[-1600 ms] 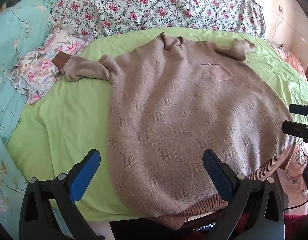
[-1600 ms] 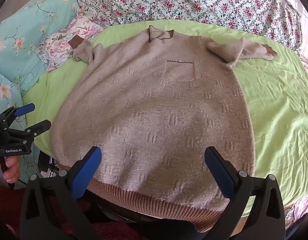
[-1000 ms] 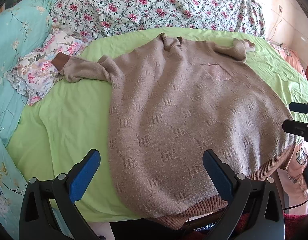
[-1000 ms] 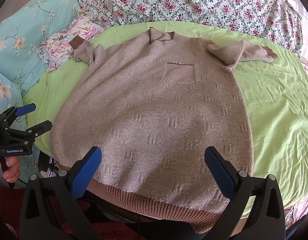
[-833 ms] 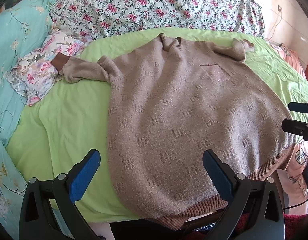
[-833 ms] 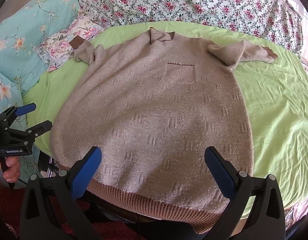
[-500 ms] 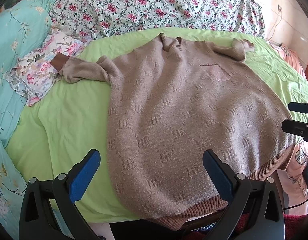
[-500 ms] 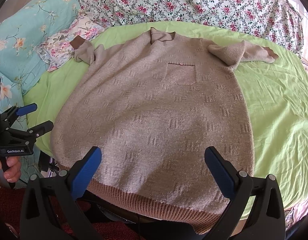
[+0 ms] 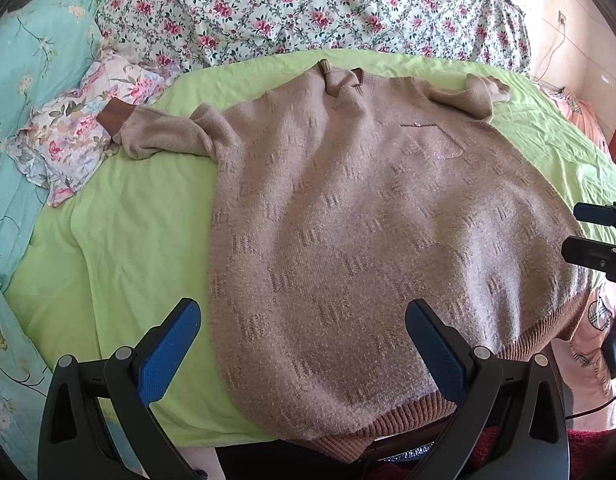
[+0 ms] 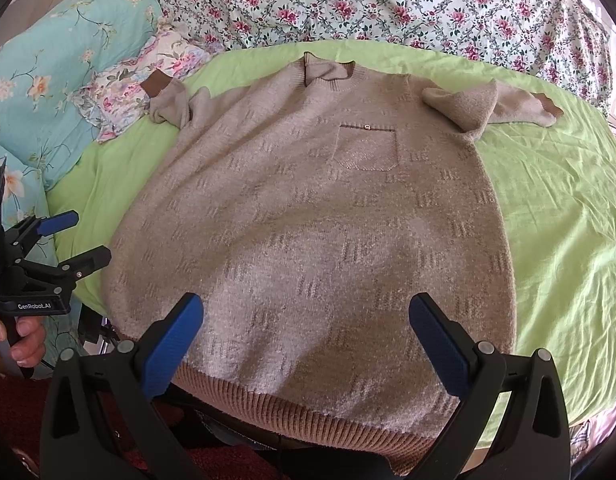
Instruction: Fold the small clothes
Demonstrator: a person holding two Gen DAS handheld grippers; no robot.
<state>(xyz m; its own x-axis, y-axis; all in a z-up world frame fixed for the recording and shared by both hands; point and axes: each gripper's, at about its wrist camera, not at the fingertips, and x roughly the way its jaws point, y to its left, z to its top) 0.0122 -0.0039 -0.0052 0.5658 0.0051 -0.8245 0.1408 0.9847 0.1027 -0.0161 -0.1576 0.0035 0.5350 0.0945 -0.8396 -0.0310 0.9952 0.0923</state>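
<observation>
Beige sweater point(image 10: 308, 220) lies flat, front up, on the green-sheeted bed point(image 10: 555, 216). Long axis runs collar at far edge to ribbed hem overhanging near edge. Left gripper point(image 9: 304, 344) and right gripper point(image 10: 308, 336): jaws wide apart, holding nothing, above hem.

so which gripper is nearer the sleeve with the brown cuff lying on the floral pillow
Left. The left gripper hovers at the sweater's hem on the side of that sleeve; the right gripper is at the hem further toward the opposite side. Both are open.
</observation>
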